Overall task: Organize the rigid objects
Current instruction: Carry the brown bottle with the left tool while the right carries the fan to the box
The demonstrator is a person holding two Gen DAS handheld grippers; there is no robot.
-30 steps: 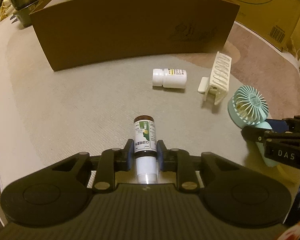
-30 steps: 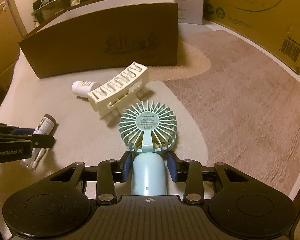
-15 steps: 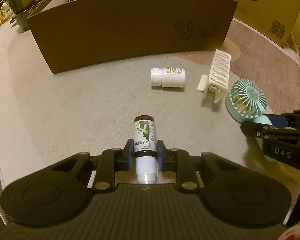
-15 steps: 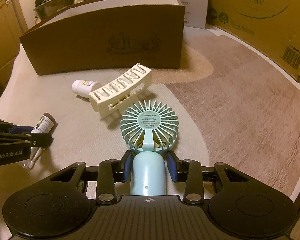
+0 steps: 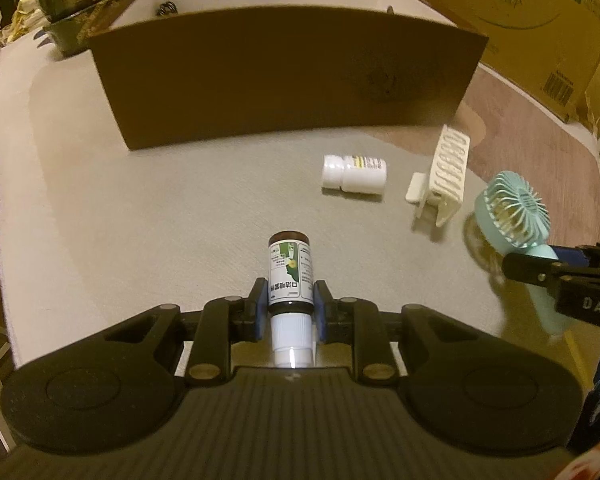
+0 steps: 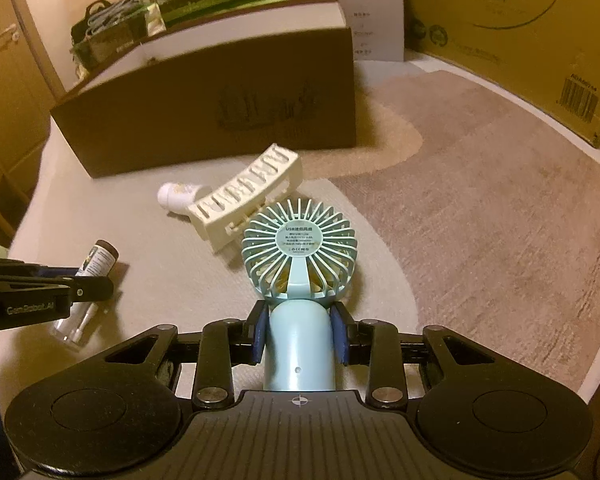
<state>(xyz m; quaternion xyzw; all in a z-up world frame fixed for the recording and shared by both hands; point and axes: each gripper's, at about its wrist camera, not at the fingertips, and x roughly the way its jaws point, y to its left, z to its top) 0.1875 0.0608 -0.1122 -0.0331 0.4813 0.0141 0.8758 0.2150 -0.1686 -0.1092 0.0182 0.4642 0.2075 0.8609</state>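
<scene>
Left gripper (image 5: pixel 290 312) is clamped on a small brown spray bottle (image 5: pixel 290 276), blue pads (image 5: pixel 260 310) pressing both sides of the labelled body, white cap end pointing back toward the camera and the dark base sticking out at 12 o'clock. From the right wrist view the same bottle (image 6: pixel 96 262) shows at about 9 o'clock, pinched in the left gripper (image 6: pixel 88 286), with its clear cap end low over the mat.

Right gripper (image 6: pixel 299 338) is closed around the handle of a mint handheld USB fan (image 6: pixel 299 248), so the round grille sits straight ahead at 12 o'clock with the label disc facing the camera. In the left wrist view the fan (image 5: pixel 514 210) is over at 3 o'clock, the right gripper (image 5: pixel 540 268) across its handle.

Loose stuff on the grey mat (image 5: pixel 140 220): a white pill bottle (image 5: pixel 354 174) lying on its side at roughly 1 o'clock of the spray bottle, and a cream slotted plastic rack (image 5: pixel 446 182) just to the right of it, tipped on its edge, near the fan's head but I can't tell if they touch. Behind everything, at 12 o'clock, is an open brown cardboard box (image 5: pixel 280 80) with a white inside, and a big yellow carton (image 6: pixel 520 28) stands off at 2 o'clock
</scene>
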